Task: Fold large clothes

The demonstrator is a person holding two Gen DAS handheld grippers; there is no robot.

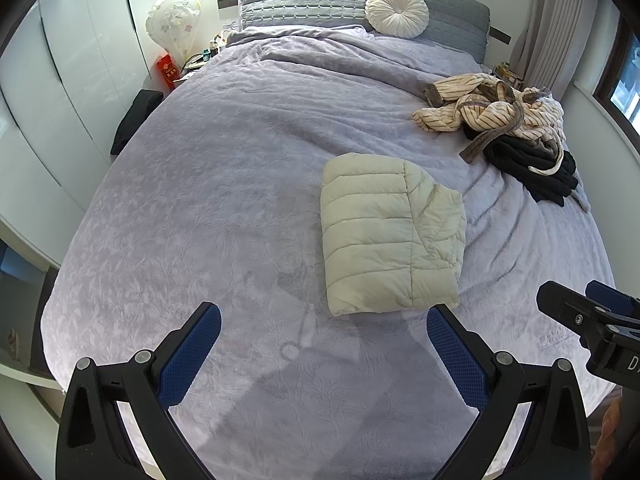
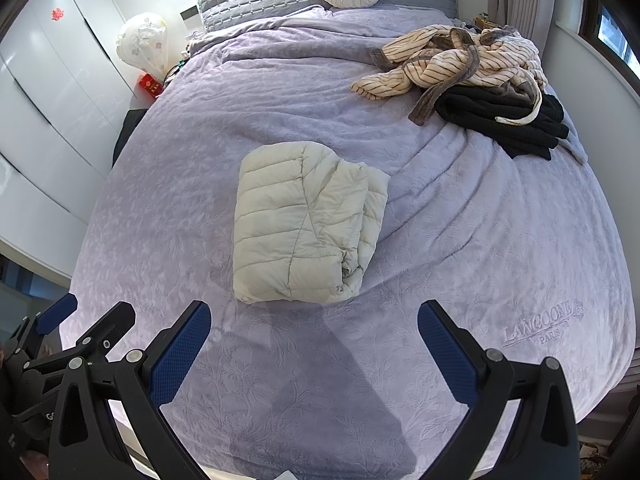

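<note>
A cream quilted puffer jacket (image 1: 390, 234), folded into a compact rectangle, lies on the lavender embossed bedspread (image 1: 224, 184) near the foot of the bed. Both tongs hover above the bedspread just short of the jacket's near edge, touching nothing. The left tongs (image 1: 324, 328) stand wide and empty, the jacket ahead to their right. The right tongs (image 2: 314, 324) are likewise spread wide, the jacket straight ahead. A striped cream robe (image 2: 448, 60) lies crumpled over black clothing (image 2: 504, 120) by the far right edge.
</note>
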